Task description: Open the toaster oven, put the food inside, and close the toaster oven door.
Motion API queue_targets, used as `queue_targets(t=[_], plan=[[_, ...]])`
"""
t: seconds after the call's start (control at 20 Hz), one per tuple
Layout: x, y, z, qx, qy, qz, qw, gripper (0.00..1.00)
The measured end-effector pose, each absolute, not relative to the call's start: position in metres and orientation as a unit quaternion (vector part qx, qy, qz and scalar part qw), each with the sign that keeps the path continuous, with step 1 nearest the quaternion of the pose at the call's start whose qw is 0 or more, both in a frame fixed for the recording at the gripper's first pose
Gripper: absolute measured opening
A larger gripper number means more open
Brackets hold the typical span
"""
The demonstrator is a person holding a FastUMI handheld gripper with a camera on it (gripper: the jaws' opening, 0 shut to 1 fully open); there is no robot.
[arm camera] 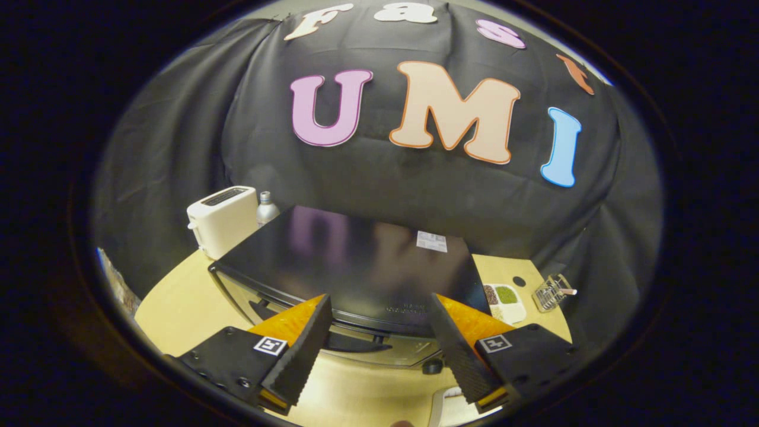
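the claw (379, 338) is hovering with its fingers spread wide and holding nothing, looking down over the toaster oven (356, 267) on the tabletop (178, 302). the oven is sitting just ahead of and below the fingers, its door handle (356, 343) running crosswise in the gap between them. the door looks closed, so reaching down to that handle seems the coming move.

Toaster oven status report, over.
Gripper open, fingers above the door. Black glossy-topped toaster oven shut, handle just below the fingertips. Nothing in the way.
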State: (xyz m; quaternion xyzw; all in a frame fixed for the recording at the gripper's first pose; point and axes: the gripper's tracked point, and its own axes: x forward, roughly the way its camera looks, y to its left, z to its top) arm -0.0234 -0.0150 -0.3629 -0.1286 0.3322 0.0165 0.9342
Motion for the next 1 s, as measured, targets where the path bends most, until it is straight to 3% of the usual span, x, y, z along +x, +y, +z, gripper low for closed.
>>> queue_targets(t=[1.0], plan=[[-0.069,-0.018,-0.373,-0.036,0.363,0.020,0.931,1.00]])
